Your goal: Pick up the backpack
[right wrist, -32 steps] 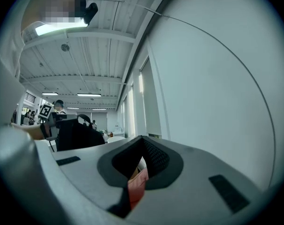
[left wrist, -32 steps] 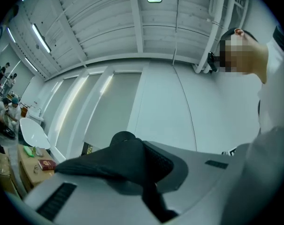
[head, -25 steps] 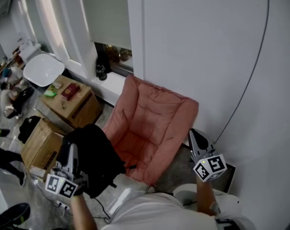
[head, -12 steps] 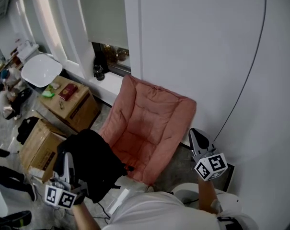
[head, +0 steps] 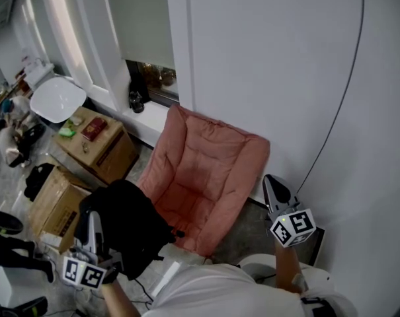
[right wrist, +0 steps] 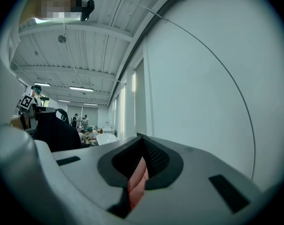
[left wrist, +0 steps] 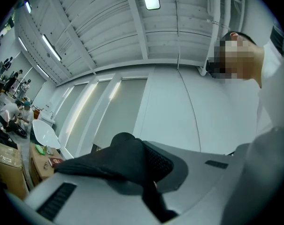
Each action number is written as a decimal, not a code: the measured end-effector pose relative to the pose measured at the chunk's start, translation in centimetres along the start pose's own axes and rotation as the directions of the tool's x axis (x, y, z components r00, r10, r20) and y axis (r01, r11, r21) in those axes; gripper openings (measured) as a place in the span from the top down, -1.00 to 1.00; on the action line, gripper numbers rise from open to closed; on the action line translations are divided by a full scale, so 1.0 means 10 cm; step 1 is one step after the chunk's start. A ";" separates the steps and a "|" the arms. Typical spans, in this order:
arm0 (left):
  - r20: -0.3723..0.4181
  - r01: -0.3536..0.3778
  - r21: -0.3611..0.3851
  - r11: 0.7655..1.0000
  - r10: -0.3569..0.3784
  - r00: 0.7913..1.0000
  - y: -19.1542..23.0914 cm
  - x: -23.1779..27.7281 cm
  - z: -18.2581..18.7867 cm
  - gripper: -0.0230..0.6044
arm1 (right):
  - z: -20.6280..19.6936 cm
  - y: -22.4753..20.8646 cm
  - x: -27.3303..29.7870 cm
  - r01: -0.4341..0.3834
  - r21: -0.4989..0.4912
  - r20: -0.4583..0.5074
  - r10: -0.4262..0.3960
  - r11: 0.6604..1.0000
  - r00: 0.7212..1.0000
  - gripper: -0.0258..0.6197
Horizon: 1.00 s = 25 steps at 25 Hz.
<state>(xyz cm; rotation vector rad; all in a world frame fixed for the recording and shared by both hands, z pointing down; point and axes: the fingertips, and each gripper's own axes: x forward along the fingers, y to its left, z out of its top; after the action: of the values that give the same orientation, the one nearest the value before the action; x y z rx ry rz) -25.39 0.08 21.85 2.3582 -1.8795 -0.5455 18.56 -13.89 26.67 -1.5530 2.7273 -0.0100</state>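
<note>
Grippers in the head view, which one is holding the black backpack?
The left gripper: its fingers are shut on the black backpack. The right gripper holds nothing; only the pink chair shows beyond its fingers.

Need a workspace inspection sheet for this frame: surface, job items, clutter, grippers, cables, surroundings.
Surface: grey floor, bare between chair and wall.
Job's things: black backpack hanging from the left gripper, overlapping the pink chair at its left edge in the head view.
Clutter: two cardboard boxes left of the chair; a red book lies on the farther one.
Grippers: left gripper shut on backpack fabric; right gripper shut, nothing held, close to the wall.
Cables: thin black cable curving down the white wall.
Surroundings: window sill with dark objects; people at far left.
</note>
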 end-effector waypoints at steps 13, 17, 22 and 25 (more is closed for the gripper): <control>0.020 0.011 -0.028 1.000 -0.011 1.000 -0.08 -0.01 -0.02 0.87 | 0.00 -0.09 0.03 -0.005 -0.005 -0.001 0.005 1.000 1.000 0.86; 0.020 0.017 -0.039 0.999 -0.016 1.000 -0.07 0.00 -0.01 0.87 | -0.01 -0.06 0.05 -0.016 -0.007 -0.001 0.016 1.000 1.000 0.86; 0.025 0.031 -0.045 0.999 -0.029 0.999 -0.09 -0.03 0.03 0.87 | 0.01 0.00 0.03 -0.015 -0.014 0.001 0.015 1.000 1.000 0.86; 0.025 0.042 -0.046 0.998 -0.041 0.999 -0.13 -0.02 0.06 0.87 | 0.00 0.01 0.02 -0.014 -0.015 0.001 0.014 1.000 1.000 0.86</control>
<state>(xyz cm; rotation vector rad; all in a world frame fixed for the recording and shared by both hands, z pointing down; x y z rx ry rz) -24.43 0.68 21.00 2.3761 -1.8110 -0.6169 18.36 -13.95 26.63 -1.5366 2.7437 0.0112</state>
